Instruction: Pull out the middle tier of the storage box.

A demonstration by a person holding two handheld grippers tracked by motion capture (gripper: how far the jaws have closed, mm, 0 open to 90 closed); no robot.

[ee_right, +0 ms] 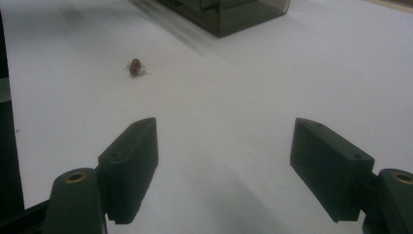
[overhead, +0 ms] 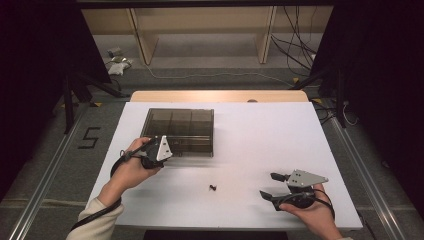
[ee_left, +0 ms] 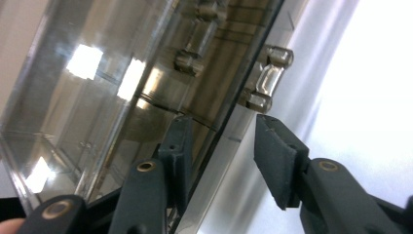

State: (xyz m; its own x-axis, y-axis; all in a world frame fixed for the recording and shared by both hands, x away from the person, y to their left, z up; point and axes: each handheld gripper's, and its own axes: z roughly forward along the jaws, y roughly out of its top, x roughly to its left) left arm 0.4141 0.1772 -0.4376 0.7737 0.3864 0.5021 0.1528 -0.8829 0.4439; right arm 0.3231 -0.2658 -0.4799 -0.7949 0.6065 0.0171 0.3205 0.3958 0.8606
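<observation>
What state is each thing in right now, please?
Box: lid down, flat on the table.
Clasp: not gripped.
Left gripper: open, jaws on either side of the box's front edge.
Right gripper: open, empty.
Small dark piece: loose on the table.

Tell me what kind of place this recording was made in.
Probably a lab or workshop set up for recording handling work. A white-topped table stands on a grey floor, loose cables trail by bare wooden shelving, and dark stands flank the table.

- High view: overhead, facing forward across white table [overhead: 240,130].
- Left gripper view: tight against smoked plastic box [ee_left: 122,87].
- Right gripper view: low over tabletop; shares box corner [ee_right: 229,14].
</observation>
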